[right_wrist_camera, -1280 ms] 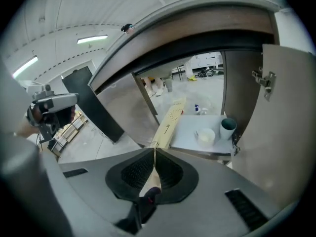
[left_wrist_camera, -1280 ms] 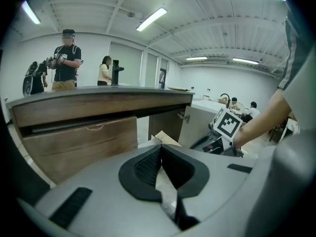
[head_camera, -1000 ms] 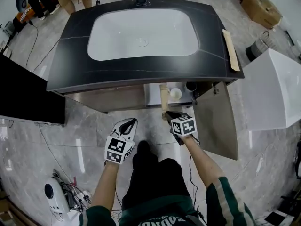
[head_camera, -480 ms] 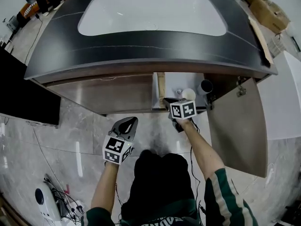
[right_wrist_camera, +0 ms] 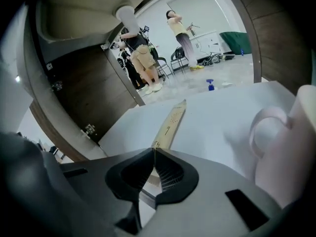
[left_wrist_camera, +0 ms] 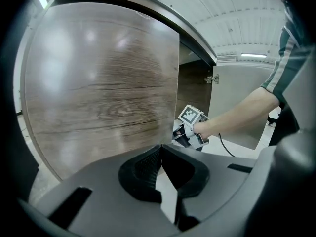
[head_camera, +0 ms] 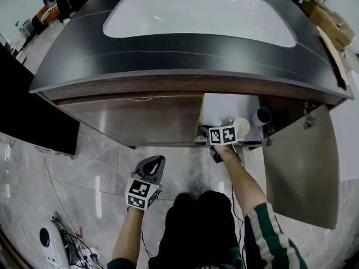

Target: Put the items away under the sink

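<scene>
The right hand-held gripper (right_wrist_camera: 154, 154) pinches the near end of a flat wooden strip (right_wrist_camera: 171, 124). The strip's long axis runs straight ahead over the white cabinet floor (right_wrist_camera: 212, 102) under the sink, with a white mug (right_wrist_camera: 289, 147) close on its right and bare floor on its left. The left hand-held gripper (left_wrist_camera: 160, 151), pressed together and empty, hangs farther out before the closed door (left_wrist_camera: 98, 83).

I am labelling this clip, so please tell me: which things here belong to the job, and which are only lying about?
Job: wooden strip, gripped by the right tool; white mug and dark cup in the open cabinet.
Lying about: white device; cardboard boxes; black panel.
</scene>
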Action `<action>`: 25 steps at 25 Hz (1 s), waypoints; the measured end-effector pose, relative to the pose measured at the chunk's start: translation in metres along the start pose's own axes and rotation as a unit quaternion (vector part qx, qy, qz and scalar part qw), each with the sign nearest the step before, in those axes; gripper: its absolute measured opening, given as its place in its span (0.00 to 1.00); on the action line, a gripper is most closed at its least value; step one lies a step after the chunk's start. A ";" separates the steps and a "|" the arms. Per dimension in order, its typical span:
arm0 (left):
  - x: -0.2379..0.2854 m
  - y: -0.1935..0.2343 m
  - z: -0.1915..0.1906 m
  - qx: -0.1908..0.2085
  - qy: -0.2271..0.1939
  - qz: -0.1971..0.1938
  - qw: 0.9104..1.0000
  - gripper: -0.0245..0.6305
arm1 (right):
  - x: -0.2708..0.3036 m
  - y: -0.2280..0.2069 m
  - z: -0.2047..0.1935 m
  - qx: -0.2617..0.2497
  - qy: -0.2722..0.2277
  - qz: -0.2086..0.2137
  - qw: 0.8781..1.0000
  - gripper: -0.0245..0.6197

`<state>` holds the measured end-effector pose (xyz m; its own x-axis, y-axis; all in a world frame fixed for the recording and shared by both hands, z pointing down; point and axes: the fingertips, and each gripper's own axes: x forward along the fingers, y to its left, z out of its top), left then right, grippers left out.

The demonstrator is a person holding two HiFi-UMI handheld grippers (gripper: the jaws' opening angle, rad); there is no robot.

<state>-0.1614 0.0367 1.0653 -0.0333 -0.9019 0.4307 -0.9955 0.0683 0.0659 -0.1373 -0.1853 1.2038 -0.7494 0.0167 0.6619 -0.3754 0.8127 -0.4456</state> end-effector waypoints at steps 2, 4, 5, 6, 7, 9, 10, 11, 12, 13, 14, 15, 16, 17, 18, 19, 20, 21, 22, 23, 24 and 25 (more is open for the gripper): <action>0.001 0.005 -0.004 -0.001 0.002 0.004 1.000 0.05 | 0.007 -0.002 -0.004 0.003 0.010 -0.004 1.000 0.11; 0.001 0.006 -0.005 -0.001 0.002 0.004 1.000 0.05 | 0.011 -0.003 -0.007 0.005 0.014 -0.009 1.000 0.12; 0.001 0.006 -0.006 -0.002 0.002 0.003 1.000 0.05 | 0.011 -0.004 -0.007 0.005 0.012 -0.013 1.000 0.12; 0.001 0.005 -0.006 -0.002 0.004 0.000 1.000 0.05 | 0.010 -0.004 -0.007 0.004 0.010 -0.018 1.000 0.12; 0.001 0.002 -0.008 -0.002 0.008 -0.003 1.000 0.05 | 0.010 -0.005 -0.008 0.003 0.008 -0.023 1.000 0.12; 0.000 -0.003 -0.011 -0.002 0.018 -0.009 1.000 0.05 | 0.008 -0.008 -0.012 0.002 0.008 -0.031 0.999 0.22; 0.000 -0.005 -0.011 0.000 0.019 -0.009 1.000 0.05 | 0.006 -0.009 -0.012 0.002 0.006 -0.033 0.999 0.25; 0.000 -0.007 -0.009 0.001 0.018 -0.010 1.000 0.05 | 0.002 -0.009 -0.011 0.003 -0.001 -0.033 0.999 0.26; -0.001 -0.009 -0.006 0.002 0.016 -0.010 1.000 0.05 | -0.002 -0.009 -0.008 0.006 -0.010 -0.032 0.999 0.26; -0.002 -0.011 -0.001 0.002 0.013 -0.010 1.000 0.05 | -0.008 -0.007 -0.004 0.009 -0.019 -0.031 0.999 0.26; -0.003 -0.012 0.004 0.003 0.009 -0.011 1.000 0.05 | -0.014 -0.005 0.001 0.013 -0.026 -0.029 0.999 0.26; -0.003 -0.013 0.012 0.005 0.004 -0.011 1.000 0.05 | -0.021 -0.003 0.005 0.015 -0.030 -0.027 0.999 0.22; -0.004 -0.014 0.019 0.008 -0.002 -0.012 1.000 0.05 | -0.028 0.000 0.009 0.015 -0.034 -0.027 0.999 0.18; -0.006 -0.016 0.026 0.010 -0.006 -0.013 1.000 0.05 | -0.038 0.002 0.010 0.012 -0.037 -0.032 0.999 0.15; -0.009 -0.020 0.033 0.012 -0.009 -0.013 1.000 0.05 | -0.048 0.003 0.010 0.006 -0.041 -0.039 0.998 0.13; -0.012 -0.025 0.042 0.016 -0.012 -0.013 1.000 0.05 | -0.060 0.006 0.010 -0.002 -0.045 -0.045 0.998 0.12; -0.014 -0.030 0.052 0.019 -0.017 -0.015 1.000 0.05 | -0.071 0.010 0.011 -0.012 -0.050 -0.049 0.997 0.11; -0.016 -0.033 0.063 0.023 -0.021 -0.019 0.999 0.05 | -0.082 0.016 0.015 -0.021 -0.056 -0.049 0.997 0.11; -0.019 -0.037 0.075 0.026 -0.021 -0.023 0.999 0.05 | -0.093 0.024 0.019 -0.028 -0.060 -0.048 0.997 0.11; -0.023 -0.041 0.087 0.031 -0.018 -0.029 0.999 0.05 | -0.104 0.034 0.022 -0.034 -0.062 -0.048 0.996 0.11; -0.028 -0.045 0.102 0.034 -0.013 -0.035 0.999 0.05 | -0.117 0.044 0.024 -0.042 -0.063 -0.050 0.996 0.11; -0.033 -0.048 0.118 0.037 -0.011 -0.040 0.998 0.05 | -0.131 0.053 0.028 -0.052 -0.062 -0.054 0.995 0.11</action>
<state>-0.1227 0.0129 0.9413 0.0454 -0.9124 0.4067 -0.9989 -0.0356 0.0317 -0.0748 -0.1606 1.0767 -0.7717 -0.1417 0.6200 -0.4043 0.8618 -0.3063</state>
